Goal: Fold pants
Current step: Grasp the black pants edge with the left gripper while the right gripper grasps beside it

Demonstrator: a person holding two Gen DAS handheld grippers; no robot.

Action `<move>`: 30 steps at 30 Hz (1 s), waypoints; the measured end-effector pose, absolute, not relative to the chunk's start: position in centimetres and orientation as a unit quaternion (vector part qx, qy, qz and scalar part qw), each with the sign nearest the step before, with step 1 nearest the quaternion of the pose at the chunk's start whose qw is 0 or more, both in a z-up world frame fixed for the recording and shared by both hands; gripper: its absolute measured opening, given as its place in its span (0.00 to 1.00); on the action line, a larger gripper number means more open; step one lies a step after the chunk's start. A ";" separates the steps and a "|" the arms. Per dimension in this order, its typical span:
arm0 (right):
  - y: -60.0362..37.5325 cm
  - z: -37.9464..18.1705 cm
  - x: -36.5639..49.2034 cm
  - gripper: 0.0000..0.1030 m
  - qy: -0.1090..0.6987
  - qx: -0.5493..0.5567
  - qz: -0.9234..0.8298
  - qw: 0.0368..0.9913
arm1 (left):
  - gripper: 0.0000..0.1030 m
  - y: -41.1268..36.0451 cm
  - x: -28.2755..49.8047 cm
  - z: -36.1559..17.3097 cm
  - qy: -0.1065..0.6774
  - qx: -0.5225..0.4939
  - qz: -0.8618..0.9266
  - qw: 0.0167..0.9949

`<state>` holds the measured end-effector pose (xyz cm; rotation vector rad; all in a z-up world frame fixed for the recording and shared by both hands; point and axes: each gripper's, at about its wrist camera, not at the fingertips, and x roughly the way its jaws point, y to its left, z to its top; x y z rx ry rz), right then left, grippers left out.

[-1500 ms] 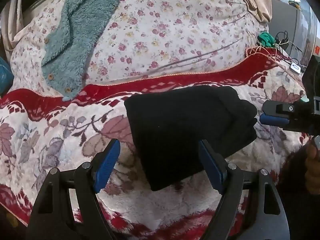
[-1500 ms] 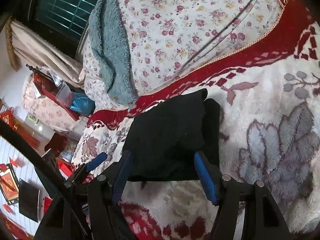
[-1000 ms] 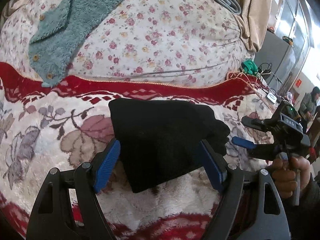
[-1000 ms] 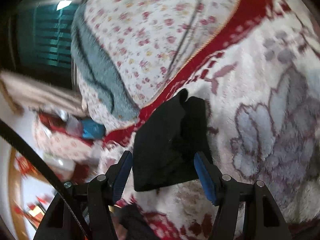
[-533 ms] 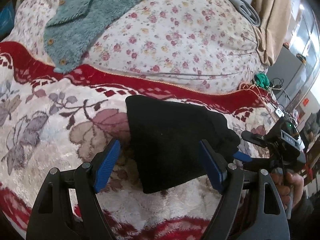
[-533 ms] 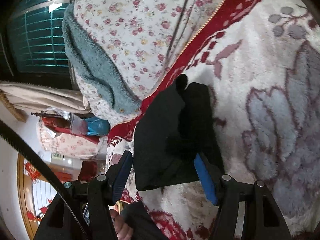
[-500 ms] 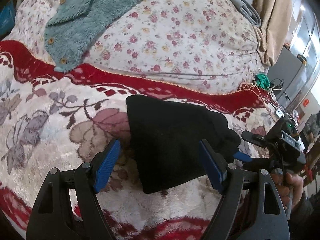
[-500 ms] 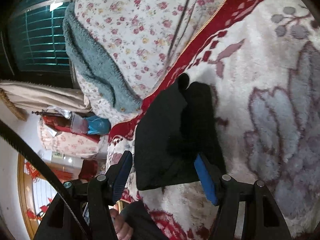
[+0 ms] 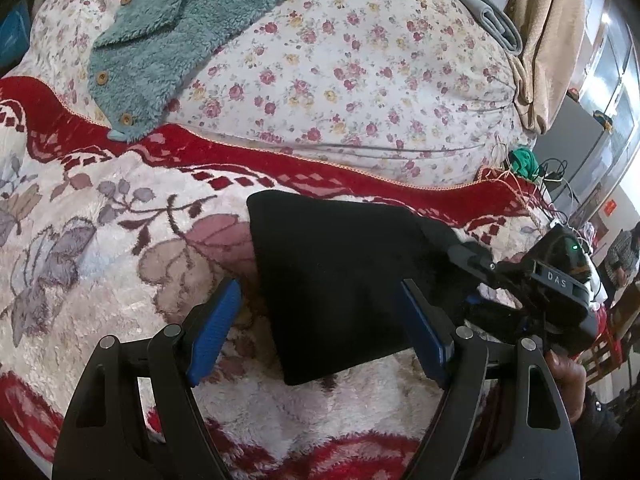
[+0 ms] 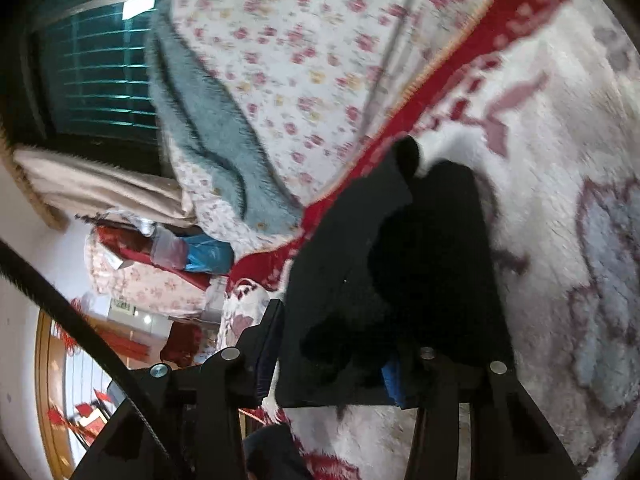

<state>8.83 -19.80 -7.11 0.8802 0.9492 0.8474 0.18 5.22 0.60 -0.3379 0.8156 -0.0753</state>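
As its jaws close, the right hand-held gripper (image 10: 332, 356) straddles folded black pants (image 10: 400, 264).

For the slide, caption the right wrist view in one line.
Right gripper fingers closing around the edge of the folded black pants on the plush red-and-white floral blanket.

The right hand-held gripper (image 10: 330, 354) is closing its jaws on the near edge of the folded black pants (image 10: 400, 280), cloth bunched between them. The pants lie on a plush red-and-white blanket (image 10: 560, 160), beside a floral quilt (image 10: 300, 40) carrying a teal fleece garment (image 10: 208, 140).
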 end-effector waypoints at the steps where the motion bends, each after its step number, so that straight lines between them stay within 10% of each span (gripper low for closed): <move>1: -19.4 -6.6 8.9 0.28 0.431 0.378 0.381 0.725 | 0.78 5.2 0.3 0.5 0.395 -0.163 -0.035 0.903; 30: -17.9 -8.2 8.8 0.22 0.447 0.321 0.336 0.764 | 0.78 5.0 1.8 0.2 0.411 -0.123 0.004 0.903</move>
